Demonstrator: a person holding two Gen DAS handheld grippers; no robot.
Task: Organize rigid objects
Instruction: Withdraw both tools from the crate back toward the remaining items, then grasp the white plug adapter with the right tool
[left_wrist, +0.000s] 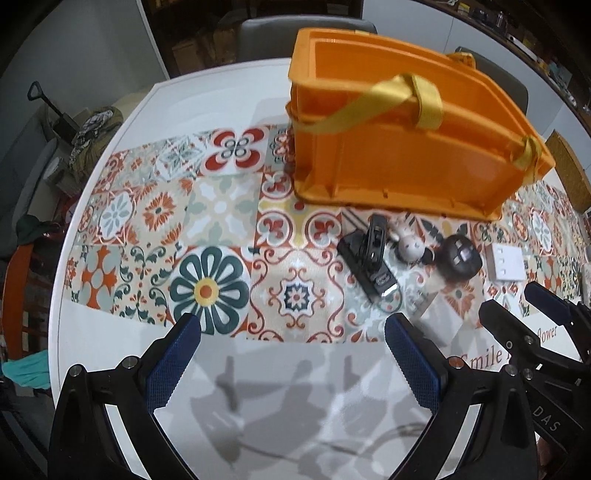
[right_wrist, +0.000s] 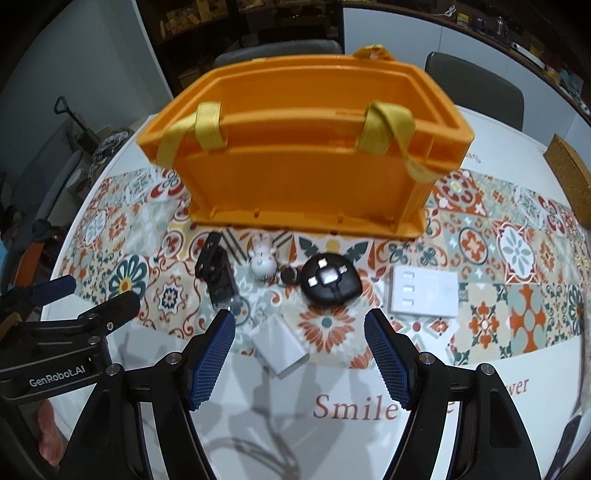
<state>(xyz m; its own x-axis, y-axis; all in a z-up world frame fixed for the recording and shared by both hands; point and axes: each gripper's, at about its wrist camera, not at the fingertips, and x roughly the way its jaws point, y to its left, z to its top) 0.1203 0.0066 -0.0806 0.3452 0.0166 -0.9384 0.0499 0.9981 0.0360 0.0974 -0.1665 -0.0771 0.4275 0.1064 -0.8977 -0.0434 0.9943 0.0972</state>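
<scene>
While both grippers hang above the table with nothing between their pads, the items to be organized lie in a row along the near wall of the orange storage bin (right_wrist: 295, 147), on the patterned tile runner (left_wrist: 155, 214). The left gripper (left_wrist: 291, 345) stands spread over bare runner and white tabletop; the right gripper (right_wrist: 300, 341) is likewise spread, poised over the white charger block (right_wrist: 279, 345) and holding nothing.

Handling notes, by judgement from appearance:

- White charger block — a small, stiff, smooth plastic body, likely light. Its flat opposite faces suit the ribbed pads; grip across the narrow width, squarely, as glossy plastic may slip if taken at a corner.
- Black round device (right_wrist: 330, 282) — a domed, rigid shell. The curved top offers poor purchase; take it across its width, low on the sides.
- White rabbit figurine (right_wrist: 263, 260) — small, possibly brittle at the ears; pinch the body, not the ears.
- Black clip-like tool (right_wrist: 214, 271) — elongated, irregular and stiff; close across the narrow shaft near its middle to avoid tipping.
- White flat box (right_wrist: 423, 293) — low and wide; approach along an edge, since the flat face gives the pads nothing to close on.

The bin stands upright, open-topped, its yellow strap handles (right_wrist: 388, 125) draped across the rim — items should be lowered clear of them.
</scene>
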